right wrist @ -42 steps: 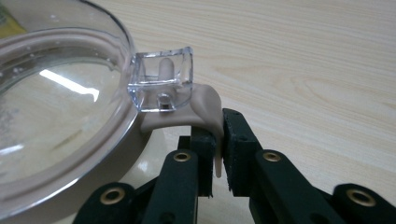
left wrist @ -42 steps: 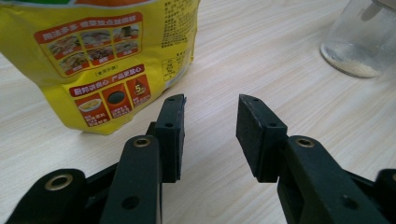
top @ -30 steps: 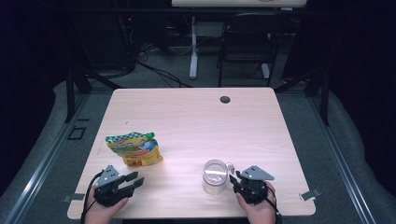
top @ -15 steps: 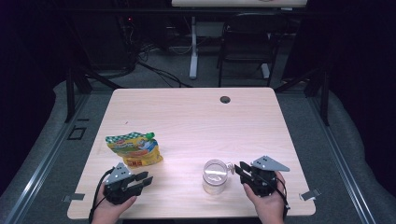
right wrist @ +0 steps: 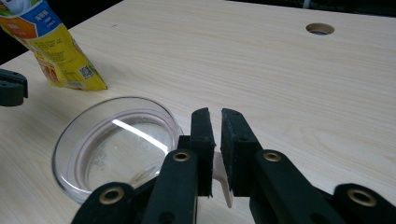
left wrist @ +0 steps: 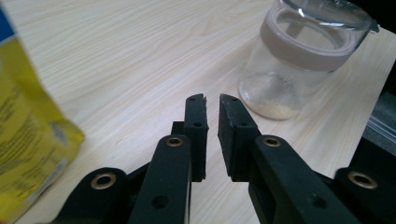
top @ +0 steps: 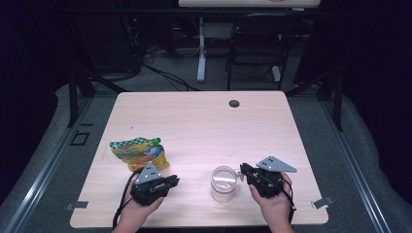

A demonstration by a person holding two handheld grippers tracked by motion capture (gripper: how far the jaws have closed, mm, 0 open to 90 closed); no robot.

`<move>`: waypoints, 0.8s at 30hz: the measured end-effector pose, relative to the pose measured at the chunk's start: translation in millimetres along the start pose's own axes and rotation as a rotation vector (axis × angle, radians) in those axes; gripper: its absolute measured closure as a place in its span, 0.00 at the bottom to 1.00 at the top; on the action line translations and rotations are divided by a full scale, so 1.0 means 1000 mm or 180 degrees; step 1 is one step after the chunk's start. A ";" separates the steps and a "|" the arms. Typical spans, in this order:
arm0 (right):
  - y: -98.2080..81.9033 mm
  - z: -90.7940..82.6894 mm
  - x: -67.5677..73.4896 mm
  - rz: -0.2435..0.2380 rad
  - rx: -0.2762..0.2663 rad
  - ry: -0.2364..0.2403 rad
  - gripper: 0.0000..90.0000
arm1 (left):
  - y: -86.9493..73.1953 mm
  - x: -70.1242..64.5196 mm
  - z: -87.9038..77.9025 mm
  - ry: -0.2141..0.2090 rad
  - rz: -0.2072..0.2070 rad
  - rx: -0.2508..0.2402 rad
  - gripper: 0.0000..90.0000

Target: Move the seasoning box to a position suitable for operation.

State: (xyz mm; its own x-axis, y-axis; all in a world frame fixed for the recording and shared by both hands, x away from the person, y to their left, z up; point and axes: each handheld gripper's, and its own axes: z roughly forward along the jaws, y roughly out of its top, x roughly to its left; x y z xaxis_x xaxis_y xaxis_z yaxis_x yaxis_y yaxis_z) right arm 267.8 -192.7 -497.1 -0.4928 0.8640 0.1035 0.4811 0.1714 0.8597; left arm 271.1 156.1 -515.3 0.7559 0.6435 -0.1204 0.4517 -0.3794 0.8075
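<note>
A clear glass jar (top: 223, 183) with a see-through lid stands near the table's front edge; it also appears in the left gripper view (left wrist: 306, 56) and from above in the right gripper view (right wrist: 116, 144). A white tab (right wrist: 223, 179) on the lid's rim sits between the jaws of my right gripper (right wrist: 217, 116), which is shut on it just right of the jar (top: 245, 171). My left gripper (top: 172, 182) rests left of the jar, its jaws (left wrist: 212, 100) nearly together with nothing in them. A yellow-green snack pouch (top: 138, 153) lies behind the left gripper.
The wooden table (top: 204, 126) has a round cable hole (top: 234, 103) at the back. A chair and a desk leg stand on the floor beyond the far edge. The pouch's corner (left wrist: 32, 140) is close to the left jaws.
My left gripper has slid right, toward the jar. My right gripper shifted slightly beside the jar. The jar and pouch have stayed where they were.
</note>
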 end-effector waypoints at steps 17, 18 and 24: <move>-0.002 0.006 -0.001 0.0013 0.0021 0.0089 0.97 | 0.020 -0.031 0.032 -0.0227 0.0213 0.0051 1.00; -0.002 0.006 0.000 0.0018 0.0016 0.0088 0.97 | 0.020 -0.033 0.034 -0.0239 0.0203 0.0033 1.00; -0.003 0.005 0.001 0.0000 0.0012 0.0066 0.98 | 0.022 -0.039 0.041 -0.0334 0.0224 0.0075 1.00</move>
State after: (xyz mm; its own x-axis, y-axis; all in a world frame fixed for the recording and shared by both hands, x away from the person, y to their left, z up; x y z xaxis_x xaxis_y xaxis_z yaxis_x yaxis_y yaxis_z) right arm 270.0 -190.0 -502.2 -0.5078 0.8539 0.1139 0.4838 0.1732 0.8579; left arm 270.8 95.6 -516.9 0.8309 0.5422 -0.1247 0.4059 -0.4374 0.8024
